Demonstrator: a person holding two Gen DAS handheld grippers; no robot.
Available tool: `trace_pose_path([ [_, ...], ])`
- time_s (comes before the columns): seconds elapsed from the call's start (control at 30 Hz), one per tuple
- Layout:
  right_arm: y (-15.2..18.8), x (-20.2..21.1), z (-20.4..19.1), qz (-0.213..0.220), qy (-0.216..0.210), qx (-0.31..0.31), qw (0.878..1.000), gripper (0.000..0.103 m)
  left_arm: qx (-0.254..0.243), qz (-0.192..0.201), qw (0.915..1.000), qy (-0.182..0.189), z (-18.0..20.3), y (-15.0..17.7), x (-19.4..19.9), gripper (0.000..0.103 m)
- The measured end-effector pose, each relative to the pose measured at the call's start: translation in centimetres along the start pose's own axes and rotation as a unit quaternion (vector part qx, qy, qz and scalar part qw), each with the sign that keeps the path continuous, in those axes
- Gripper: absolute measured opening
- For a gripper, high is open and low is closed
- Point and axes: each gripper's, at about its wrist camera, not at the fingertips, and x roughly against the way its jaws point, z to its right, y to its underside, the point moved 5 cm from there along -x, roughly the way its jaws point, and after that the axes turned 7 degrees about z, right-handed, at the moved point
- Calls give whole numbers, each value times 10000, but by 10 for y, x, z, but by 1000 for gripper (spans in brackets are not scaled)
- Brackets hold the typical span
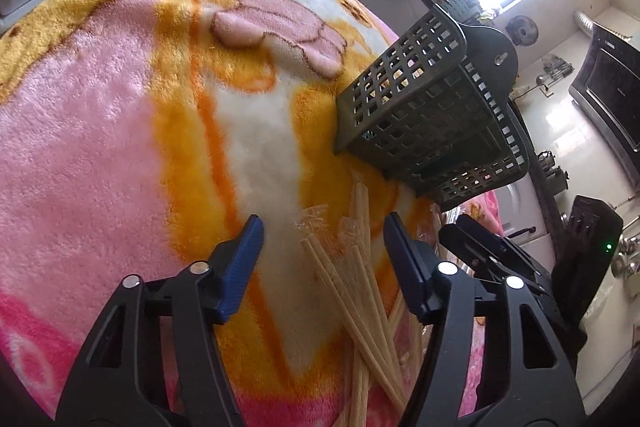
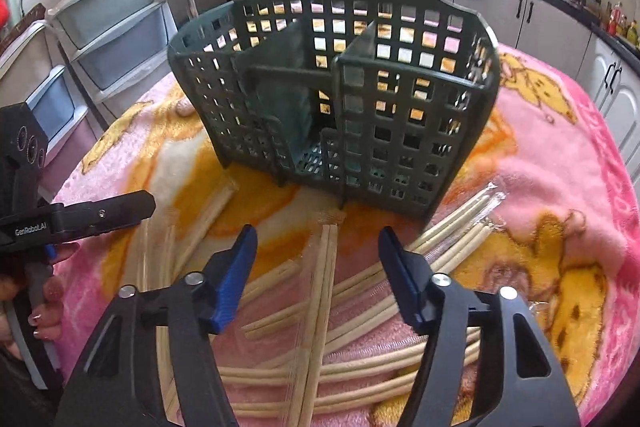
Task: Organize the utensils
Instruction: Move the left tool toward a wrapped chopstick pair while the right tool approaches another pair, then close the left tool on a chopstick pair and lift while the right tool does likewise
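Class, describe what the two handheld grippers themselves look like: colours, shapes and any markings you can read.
Both grippers, left gripper and right gripper, have black angular arms with triangular cut-outs and round silver pivot pins. Their fingers carry ribbed blue pads. In the right wrist view the left gripper's black body reads "GenRobot.AI" in white. The hand holding it has painted nails; no sleeve is visible.
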Motion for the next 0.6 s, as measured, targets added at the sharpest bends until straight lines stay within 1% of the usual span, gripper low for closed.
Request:
trace_pose_path([
  [0.03, 0, -3, 0, -45, -14, -34, 10000, 58, 8, -8, 10000, -6, -1, -1, 0, 47],
  [0.1, 0, -9, 0, -127, -65, -95, 9999, 56, 48, -17, 10000, -23, -4, -2, -2, 39],
  [0.13, 1, -12, 0, -178, -80, -133, 9997, 54, 69, -22, 10000, -34, -6, -2, -2, 37],
  [0.3, 2, -18, 0, -259, -196, -260, 9991, 45, 115, -47, 9999, -64, -12, -2, -1, 18],
  [0.33, 2, -19, 1, -275, -212, -299, 9989, 42, 132, -59, 9999, -47, -13, -2, 0, 17],
  [0.37, 2, -18, 2, -283, -223, -321, 9988, 38, 140, -67, 9999, -22, -14, -2, 0, 12],
  [0.4, 3, -18, 2, -282, -233, -338, 9988, 36, 154, -72, 9999, 8, -15, -2, 0, 11],
  [0.47, 3, -17, 4, -272, -267, -356, 9986, 26, 136, -57, 9999, 52, -14, -3, 2, 9],
  [0.5, 4, -15, 6, -271, -266, -350, 9987, 23, 117, -33, 9999, 62, -14, -3, 4, 9],
  [0.53, 4, -13, 7, -255, -268, -347, 9987, 17, 104, -7, 9999, 74, -14, -3, 7, 8],
  [0.6, 4, -9, 9, -216, -334, -360, 9986, 15, 43, 79, 9999, 104, -10, -6, 13, 7],
])
